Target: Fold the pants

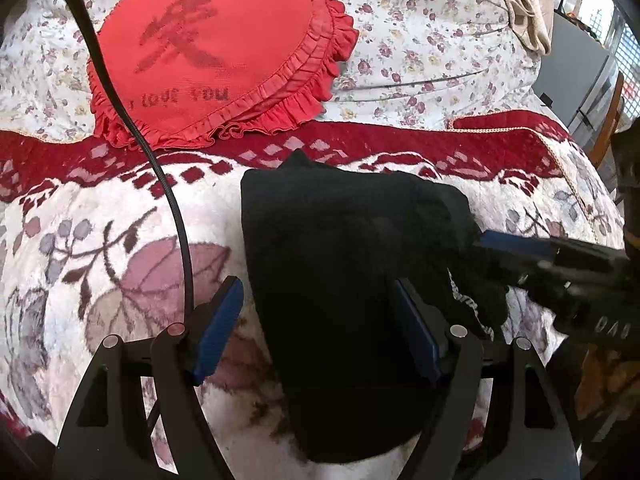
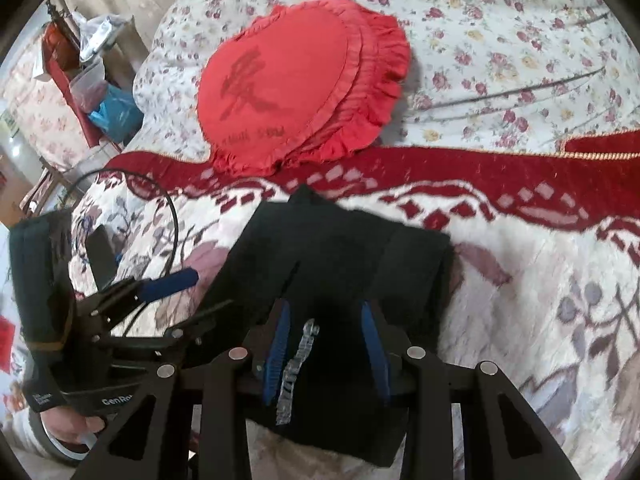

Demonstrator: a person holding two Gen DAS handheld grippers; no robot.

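While the black pants (image 1: 340, 280) are lying folded into a compact bundle on the patterned blanket (image 1: 120, 240), just in front of the red heart cushion (image 1: 224, 56), they are being straddled by the wide-open left gripper (image 1: 316, 328), nothing gripped. The right gripper (image 2: 326, 344) is being held half-closed around a fold; contact cannot be told. Soft, limp, light cloth is being judged best pinched at a thick folded edge.

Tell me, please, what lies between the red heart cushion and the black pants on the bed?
Only blanket: its dark red patterned border runs between the red heart cushion and the black pants. Nothing else lies there. Both wrist views show it.
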